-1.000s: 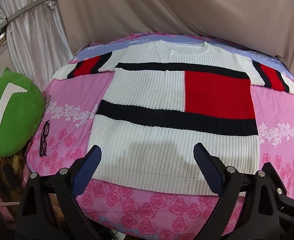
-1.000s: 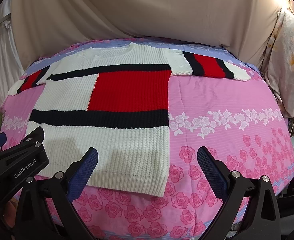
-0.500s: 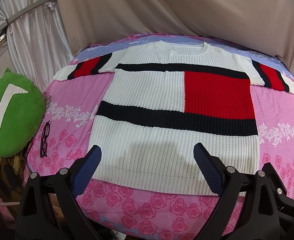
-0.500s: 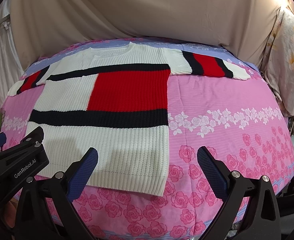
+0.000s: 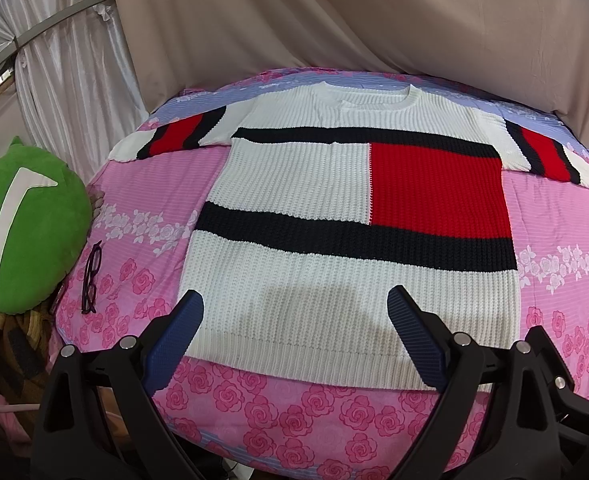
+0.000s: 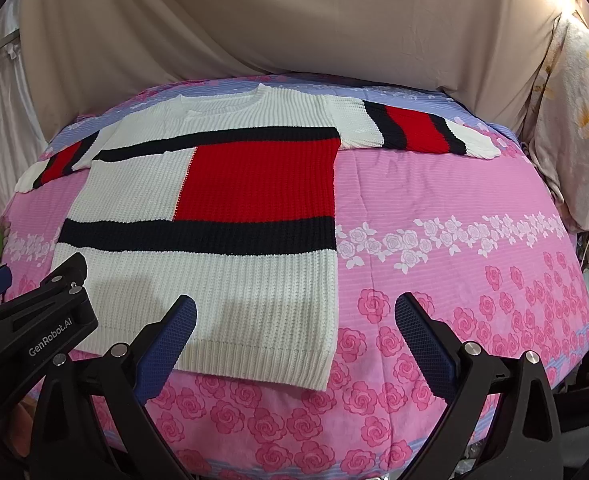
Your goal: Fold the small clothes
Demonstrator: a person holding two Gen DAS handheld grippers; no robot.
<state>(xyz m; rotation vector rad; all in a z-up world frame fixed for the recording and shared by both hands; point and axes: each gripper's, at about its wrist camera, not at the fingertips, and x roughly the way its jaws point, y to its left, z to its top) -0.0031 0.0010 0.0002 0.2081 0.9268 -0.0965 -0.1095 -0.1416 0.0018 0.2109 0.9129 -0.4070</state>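
Knit sweater [image 5: 334,264] lies flat, face up on the bed [image 6: 454,208], sleeves out. Chunky rib knit: probably soft, stretchy, somewhat heavy. Pinch at hem corners or cuffs. Left claw [image 5: 294,316] and right claw [image 6: 294,320] both spread, empty, hovering near the hem

Knitted sweater [image 5: 302,280]: ribbed white ground, two black horizontal bands, one red block; sleeves banded black, red, black. Bedsheet [image 6: 454,208]: pink with darker pink roses, a row of white flowers, lilac far edge. Cushion [image 5: 26,232]: green, white mark; tongs' pads [image 6: 166,344] blue.
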